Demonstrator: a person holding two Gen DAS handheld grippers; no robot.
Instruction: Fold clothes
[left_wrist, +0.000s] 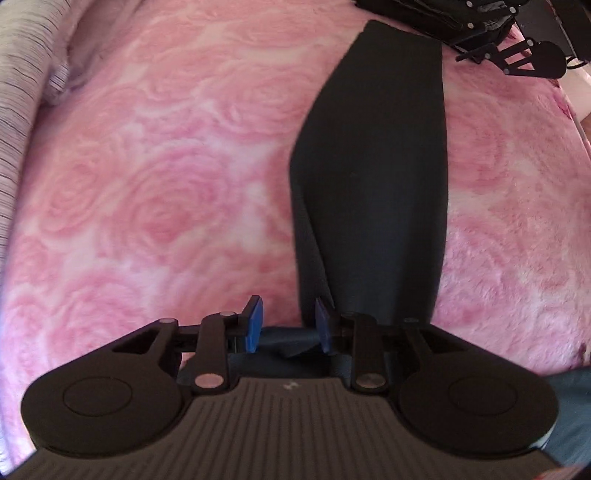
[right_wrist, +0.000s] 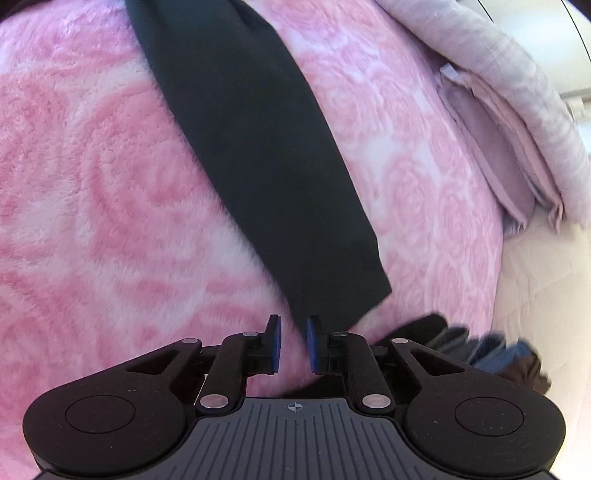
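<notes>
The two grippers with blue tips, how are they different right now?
The left gripper has its blue pads wider apart, with dark cloth bunched low between them; the right gripper has a narrower gap with only pink blanket showing through. The left one sits at the near end of the long dark garment; the right one sits just beside the garment's corner. Both are open, black, and hover low over the same rose-patterned blanket.

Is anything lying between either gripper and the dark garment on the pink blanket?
Nothing visible does. The dark garment reaches right up to the open left gripper, and its end lies just ahead of the open right gripper.
</notes>
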